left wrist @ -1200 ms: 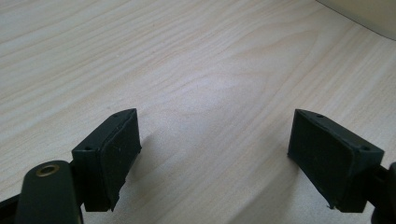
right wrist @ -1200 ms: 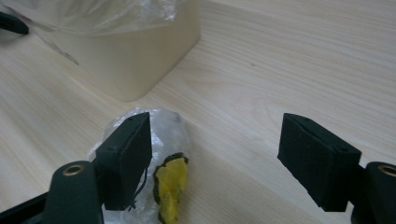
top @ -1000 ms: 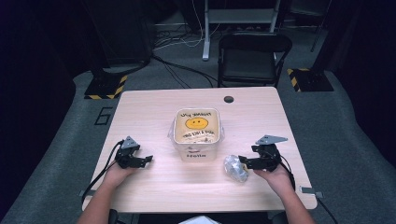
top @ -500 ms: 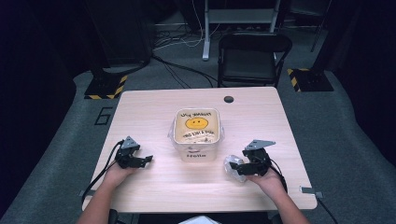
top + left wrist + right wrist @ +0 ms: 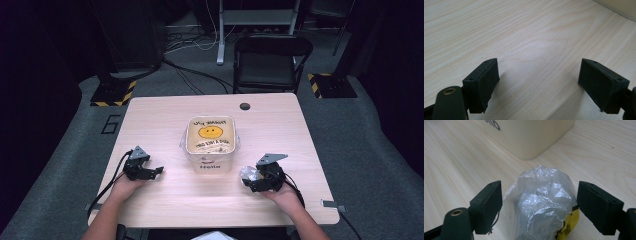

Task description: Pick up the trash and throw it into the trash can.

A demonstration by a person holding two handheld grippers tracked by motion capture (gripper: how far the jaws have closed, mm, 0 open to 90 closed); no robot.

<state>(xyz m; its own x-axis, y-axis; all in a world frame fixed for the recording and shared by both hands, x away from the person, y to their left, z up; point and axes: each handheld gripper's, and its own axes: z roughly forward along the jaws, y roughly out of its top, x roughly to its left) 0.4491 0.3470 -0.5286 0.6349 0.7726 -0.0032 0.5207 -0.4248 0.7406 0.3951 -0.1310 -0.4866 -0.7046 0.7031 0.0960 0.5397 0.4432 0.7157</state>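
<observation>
Crinkled clear plastic makes up the one bag (image 5: 544, 202) on the table (image 5: 165, 120); something yellow with dark print shows through its lower corner. It lies near the table's front edge, just beside the front right corner of the single lidded container (image 5: 210, 144), whose lid bears a yellow smiley face. One black folding chair (image 5: 270, 60) stands behind the table. Two grippers are in hand. The right gripper (image 5: 539, 205) straddles the bag, and its jaws have just been opening: they stand about half apart, the bag between them with a sliver of space at each pad, so nothing is clamped. The left gripper (image 5: 539, 80) rests over bare wood at the front left, jaws wide apart and empty.
</observation>
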